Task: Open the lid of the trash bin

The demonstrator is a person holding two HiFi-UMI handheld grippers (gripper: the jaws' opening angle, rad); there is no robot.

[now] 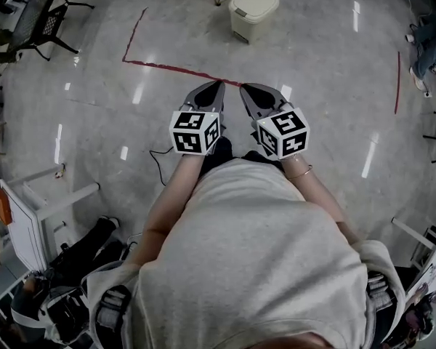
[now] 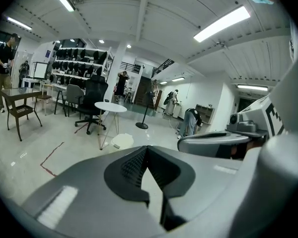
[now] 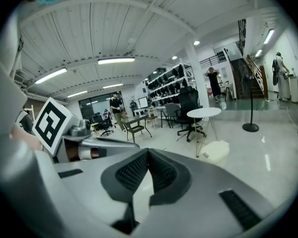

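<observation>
The cream trash bin (image 1: 253, 9) stands on the glossy floor far ahead, its lid down. It shows small in the left gripper view (image 2: 122, 141) and in the right gripper view (image 3: 216, 150), beside a round table's legs. The person holds both grippers side by side at waist height, well short of the bin. My left gripper (image 1: 218, 84) has its jaws meeting at the tips (image 2: 147, 148), with nothing between them. My right gripper (image 1: 244, 87) is likewise shut and empty (image 3: 149, 151). Each gripper view shows the other gripper alongside.
A red tape line (image 1: 176, 70) crosses the floor between me and the bin. A white round table (image 2: 111, 106) and black office chair (image 2: 92, 100) stand near the bin. A metal chair (image 1: 36, 17) is far left, a white rack (image 1: 36, 209) near left. People stand in the distance.
</observation>
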